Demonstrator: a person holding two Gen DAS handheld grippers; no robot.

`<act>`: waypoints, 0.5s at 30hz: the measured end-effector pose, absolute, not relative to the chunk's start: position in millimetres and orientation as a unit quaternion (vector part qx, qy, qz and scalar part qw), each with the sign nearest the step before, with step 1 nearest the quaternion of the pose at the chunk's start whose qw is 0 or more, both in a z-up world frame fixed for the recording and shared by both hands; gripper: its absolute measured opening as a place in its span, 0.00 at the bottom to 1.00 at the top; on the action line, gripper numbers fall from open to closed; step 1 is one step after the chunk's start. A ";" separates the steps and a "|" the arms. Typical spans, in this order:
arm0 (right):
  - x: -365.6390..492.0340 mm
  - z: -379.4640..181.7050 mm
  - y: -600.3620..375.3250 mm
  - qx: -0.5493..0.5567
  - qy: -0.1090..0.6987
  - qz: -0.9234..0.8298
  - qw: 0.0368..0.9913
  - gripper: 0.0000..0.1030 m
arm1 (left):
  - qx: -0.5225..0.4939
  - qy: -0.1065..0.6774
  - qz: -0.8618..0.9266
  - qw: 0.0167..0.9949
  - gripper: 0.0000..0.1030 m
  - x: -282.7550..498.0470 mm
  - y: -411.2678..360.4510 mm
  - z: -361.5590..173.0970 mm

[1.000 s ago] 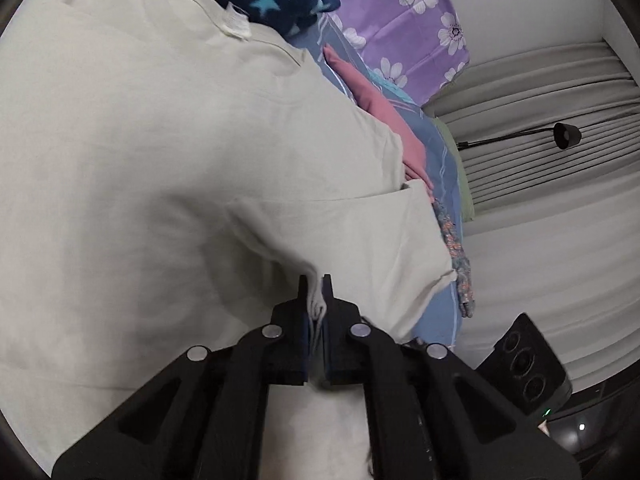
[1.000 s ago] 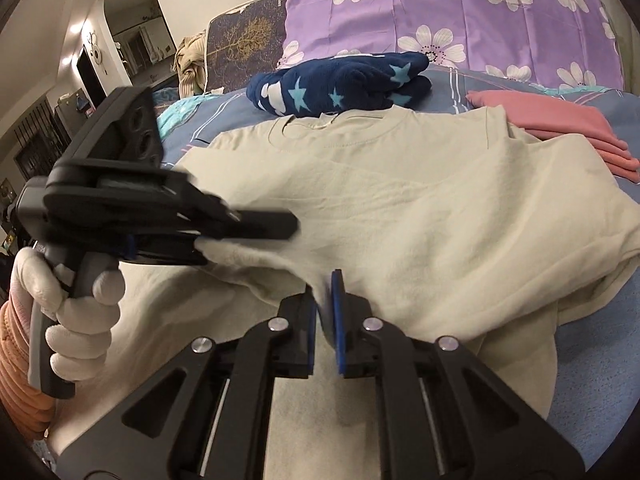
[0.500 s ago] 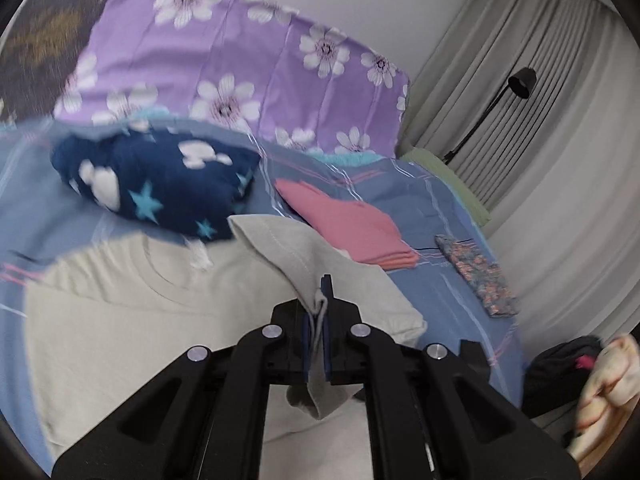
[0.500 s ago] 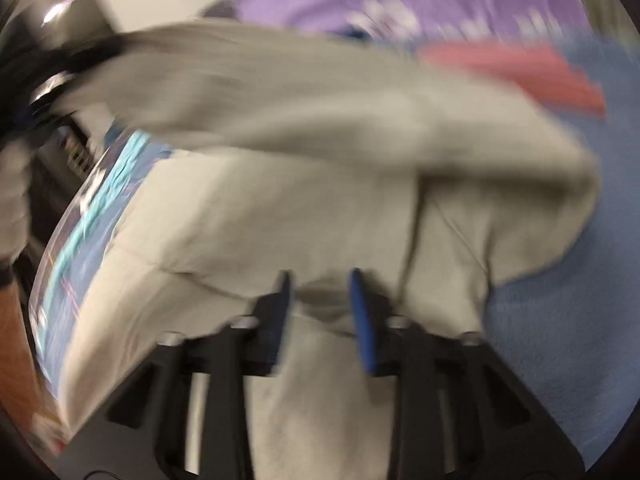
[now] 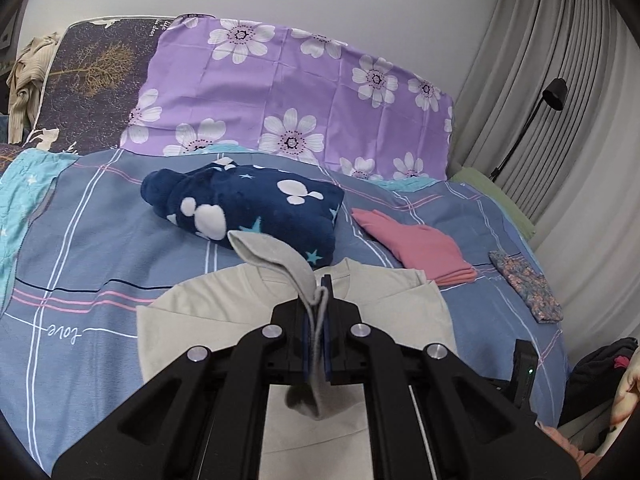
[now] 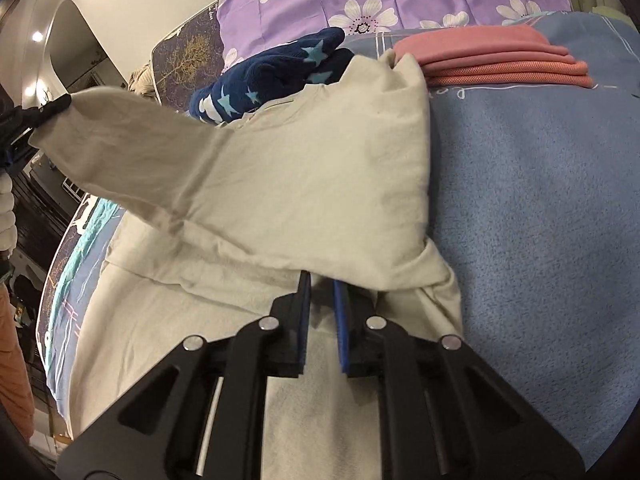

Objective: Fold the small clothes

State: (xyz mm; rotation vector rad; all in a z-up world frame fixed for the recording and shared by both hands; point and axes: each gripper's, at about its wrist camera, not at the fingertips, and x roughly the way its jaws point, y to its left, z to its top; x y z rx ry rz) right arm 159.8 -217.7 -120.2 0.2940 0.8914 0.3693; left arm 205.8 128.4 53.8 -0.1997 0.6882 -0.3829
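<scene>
A cream T-shirt point(image 5: 224, 312) lies on the blue plaid bed sheet point(image 5: 100, 240), neck toward the pillows. My left gripper point(image 5: 318, 300) is shut on the shirt's sleeve edge and holds it raised above the body of the shirt. In the right wrist view the shirt point(image 6: 312, 184) is folded over along its right side, and the lifted sleeve stretches off to the left gripper point(image 6: 36, 116) at the far left. My right gripper point(image 6: 322, 292) is slightly open at the lower folded edge, with cloth lying over the gap between its pads.
A folded navy star blanket point(image 5: 248, 208) lies just behind the shirt's neck. A folded pink garment point(image 5: 416, 246) sits to its right, also in the right wrist view point(image 6: 500, 60). A small floral cloth point(image 5: 524, 284) lies near the bed's right edge. Purple flowered pillows point(image 5: 304, 92) line the headboard.
My left gripper lifted the sleeve up and swung to face the pillows. My right gripper opened its jaws on the shirt's lower edge and moved right along the fold.
</scene>
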 end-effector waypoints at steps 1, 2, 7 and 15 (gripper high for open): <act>159.6 -119.7 -217.6 0.139 0.427 0.176 0.876 0.11 | -0.094 0.335 -0.180 0.920 0.04 204.7 132.0 51.1; 159.8 -119.7 -216.7 0.137 0.427 0.175 0.877 0.11 | -0.092 0.338 -0.174 0.920 0.04 204.2 135.8 47.3; 157.9 -118.9 -216.1 0.135 0.426 0.174 0.877 0.11 | -0.109 0.367 -0.136 0.914 0.04 207.5 166.5 16.9; 123.4 -91.8 -188.6 0.080 0.417 0.209 0.881 0.42 | -0.062 0.454 -0.065 0.886 0.14 222.8 202.2 -79.0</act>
